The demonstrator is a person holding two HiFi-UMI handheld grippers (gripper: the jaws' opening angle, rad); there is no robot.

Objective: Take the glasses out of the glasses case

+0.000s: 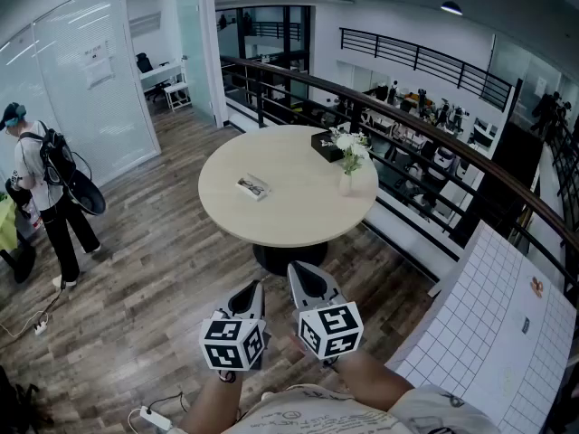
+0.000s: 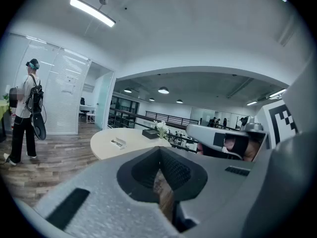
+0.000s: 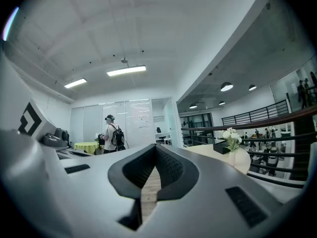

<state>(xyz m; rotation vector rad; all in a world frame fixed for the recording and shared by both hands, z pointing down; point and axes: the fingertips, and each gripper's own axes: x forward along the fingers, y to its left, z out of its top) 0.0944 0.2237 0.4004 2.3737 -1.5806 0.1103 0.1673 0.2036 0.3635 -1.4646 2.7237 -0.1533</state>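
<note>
The glasses case [image 1: 253,186] is a small pale oblong lying on the left part of the round beige table [image 1: 298,220]; whether it is open I cannot tell. It also shows small and far off in the left gripper view, glasses case [image 2: 118,143]. My left gripper [image 1: 250,295] and right gripper [image 1: 304,275] are held side by side close to my body, over the wood floor and well short of the table. Both have their jaws closed together with nothing between them, as the left gripper [image 2: 159,150] and right gripper [image 3: 156,148] views show.
A white vase of flowers [image 1: 348,165] and a black box [image 1: 326,145] stand at the table's far right. A dark railing [image 1: 434,143] curves behind the table. A person with a backpack [image 1: 41,193] stands at the far left. A white gridded board [image 1: 493,333] leans at the right.
</note>
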